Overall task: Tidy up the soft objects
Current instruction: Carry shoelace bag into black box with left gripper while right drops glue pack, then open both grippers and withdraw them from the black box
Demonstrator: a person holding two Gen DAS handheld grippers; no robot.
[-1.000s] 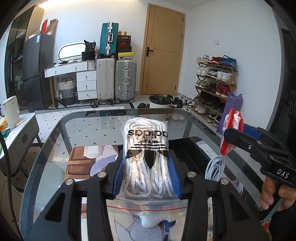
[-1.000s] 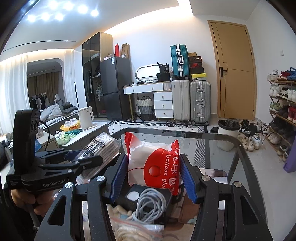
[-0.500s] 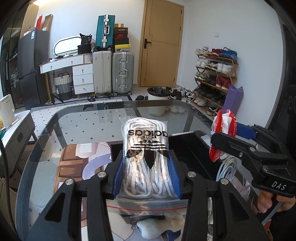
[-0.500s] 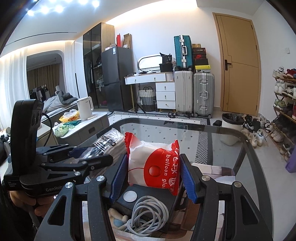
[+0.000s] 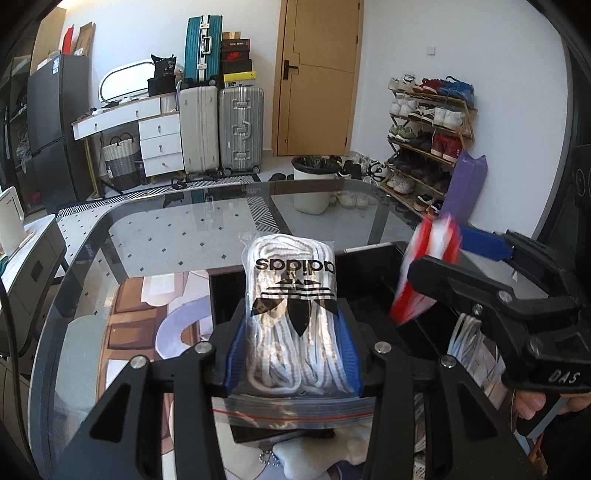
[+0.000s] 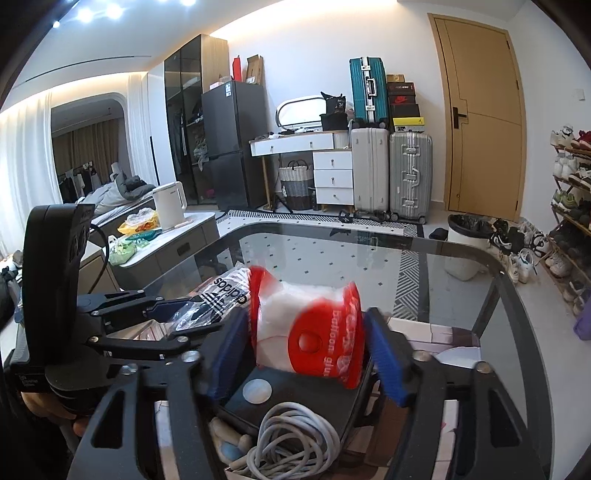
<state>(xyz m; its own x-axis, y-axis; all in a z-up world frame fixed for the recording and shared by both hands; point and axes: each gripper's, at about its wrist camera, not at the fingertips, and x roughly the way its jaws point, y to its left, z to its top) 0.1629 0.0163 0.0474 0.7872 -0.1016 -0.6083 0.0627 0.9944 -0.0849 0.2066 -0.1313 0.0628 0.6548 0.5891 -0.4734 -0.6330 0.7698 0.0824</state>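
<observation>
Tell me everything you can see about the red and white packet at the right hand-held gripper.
The red and white packet is a soft plastic pouch, white in the middle with red ends and a red round patch reading "balloon glue". It sits tilted and motion-blurred between the blue pads of the right hand-held gripper, whose jaws have just been opening and no longer press it. Below it is a black box.

White walls enclose the room. At twelve o'clock a tan door (image 5: 317,77) is shut. At eleven o'clock, two silver suitcases (image 5: 221,129) stand beside white drawers (image 5: 160,147). At two o'clock stands a shoe rack (image 5: 428,136). Ceiling spotlights (image 6: 99,11) shine.
</observation>
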